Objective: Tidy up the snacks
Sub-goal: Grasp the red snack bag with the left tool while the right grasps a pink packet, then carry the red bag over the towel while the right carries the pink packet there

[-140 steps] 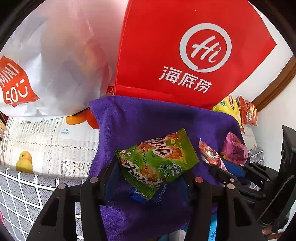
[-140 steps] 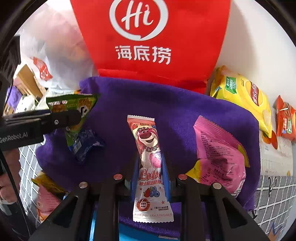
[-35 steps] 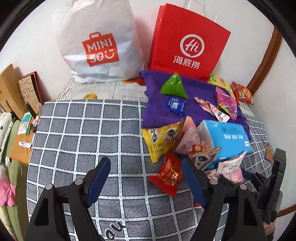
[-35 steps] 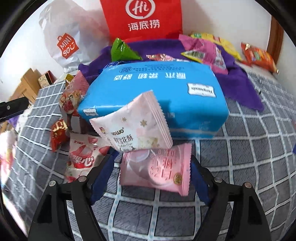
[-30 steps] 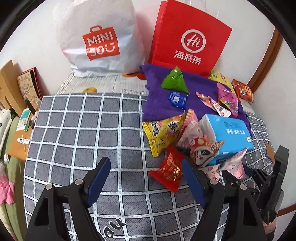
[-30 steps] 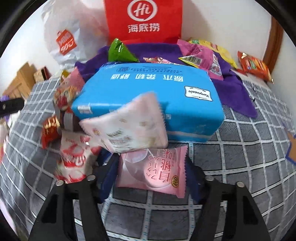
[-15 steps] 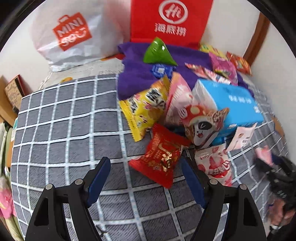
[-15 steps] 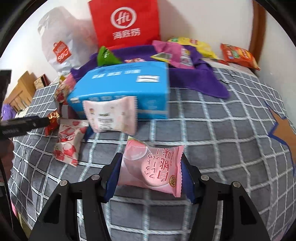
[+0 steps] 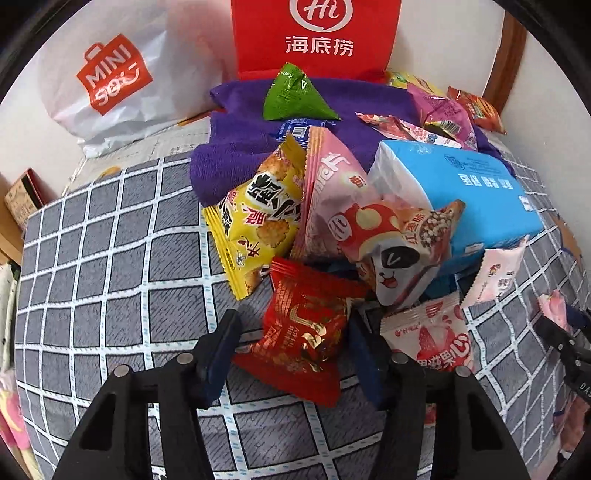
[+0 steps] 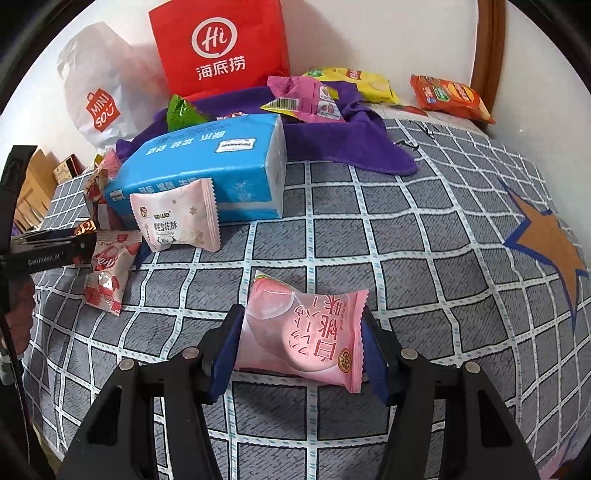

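Note:
A red foil snack packet [image 9: 303, 332] lies on the grey checked cloth [image 9: 110, 240] at the near edge of the snack pile. My left gripper [image 9: 294, 321] straddles it with its jaws closing, and both pads touch the packet's sides. My right gripper [image 10: 301, 312] is shut on a pink peach-print packet [image 10: 306, 332], held just above the checked cloth [image 10: 424, 240], apart from the pile. The left gripper [image 10: 55, 243] shows at the far left of the right wrist view. The right gripper [image 9: 565, 332] shows at the right edge of the left wrist view.
The pile holds a blue tissue pack [image 9: 461, 192], a yellow cracker bag [image 9: 258, 221], a mushroom-print packet [image 9: 395, 251] and a strawberry packet [image 9: 432, 339]. Behind lie a purple towel [image 9: 240, 147] with a green packet [image 9: 291, 96], a red paper bag [image 9: 314, 33] and a white shopping bag [image 9: 122, 74].
My left gripper came down over the red packet and its jaws narrowed onto it. My right gripper carried the pink packet away from the pile, out over the checked cloth.

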A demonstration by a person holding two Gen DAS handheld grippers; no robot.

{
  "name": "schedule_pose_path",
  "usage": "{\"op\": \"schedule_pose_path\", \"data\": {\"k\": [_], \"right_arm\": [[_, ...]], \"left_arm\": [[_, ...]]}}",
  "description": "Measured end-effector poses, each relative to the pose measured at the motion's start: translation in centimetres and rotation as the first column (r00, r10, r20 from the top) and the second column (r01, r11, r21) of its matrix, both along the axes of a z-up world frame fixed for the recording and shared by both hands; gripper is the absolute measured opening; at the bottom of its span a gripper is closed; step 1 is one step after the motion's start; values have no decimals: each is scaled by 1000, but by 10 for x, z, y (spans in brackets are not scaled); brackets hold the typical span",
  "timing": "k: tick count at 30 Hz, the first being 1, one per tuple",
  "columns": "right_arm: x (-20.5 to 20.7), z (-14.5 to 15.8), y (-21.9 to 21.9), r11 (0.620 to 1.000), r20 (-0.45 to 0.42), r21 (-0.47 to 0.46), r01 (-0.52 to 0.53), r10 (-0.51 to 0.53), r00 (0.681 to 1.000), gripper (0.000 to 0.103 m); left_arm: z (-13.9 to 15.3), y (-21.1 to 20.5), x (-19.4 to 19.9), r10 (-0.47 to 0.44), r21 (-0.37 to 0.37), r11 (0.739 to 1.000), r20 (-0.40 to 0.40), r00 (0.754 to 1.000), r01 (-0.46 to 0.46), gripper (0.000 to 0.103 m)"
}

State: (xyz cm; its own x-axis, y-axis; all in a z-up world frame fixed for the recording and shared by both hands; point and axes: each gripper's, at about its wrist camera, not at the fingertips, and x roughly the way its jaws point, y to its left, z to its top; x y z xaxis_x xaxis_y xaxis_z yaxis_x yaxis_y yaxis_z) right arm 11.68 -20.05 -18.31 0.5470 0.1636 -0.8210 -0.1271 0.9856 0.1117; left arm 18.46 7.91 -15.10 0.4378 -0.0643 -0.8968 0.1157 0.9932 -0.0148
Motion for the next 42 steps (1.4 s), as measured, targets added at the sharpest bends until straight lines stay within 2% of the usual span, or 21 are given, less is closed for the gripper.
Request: {"op": "schedule_pose_path", "data": {"k": [4, 7, 24, 34, 42], "right_arm": [[-2, 5, 6, 1000, 11, 7, -22, 22, 1000, 59], [-5, 9, 11, 999, 18, -1, -37, 37, 999, 59], [-24, 42, 16, 998, 85, 0, -69, 69, 994, 59], [-20, 55, 5, 998, 101, 4, -57, 56, 993, 59], [-12, 69, 10, 998, 128, 0, -66, 66, 990, 59]], "left_arm": [[3, 3, -6, 0, -21, 1000, -13, 1000, 0, 39], [8, 7, -15, 1, -57, 998, -15, 1000, -2, 39], [59, 6, -46, 13, -131, 991, 73, 997, -3, 38], [85, 0, -50, 1, -177, 984, 126, 992, 21, 38], [91, 1, -45, 0, -203, 979, 135, 991, 27, 38]]}}
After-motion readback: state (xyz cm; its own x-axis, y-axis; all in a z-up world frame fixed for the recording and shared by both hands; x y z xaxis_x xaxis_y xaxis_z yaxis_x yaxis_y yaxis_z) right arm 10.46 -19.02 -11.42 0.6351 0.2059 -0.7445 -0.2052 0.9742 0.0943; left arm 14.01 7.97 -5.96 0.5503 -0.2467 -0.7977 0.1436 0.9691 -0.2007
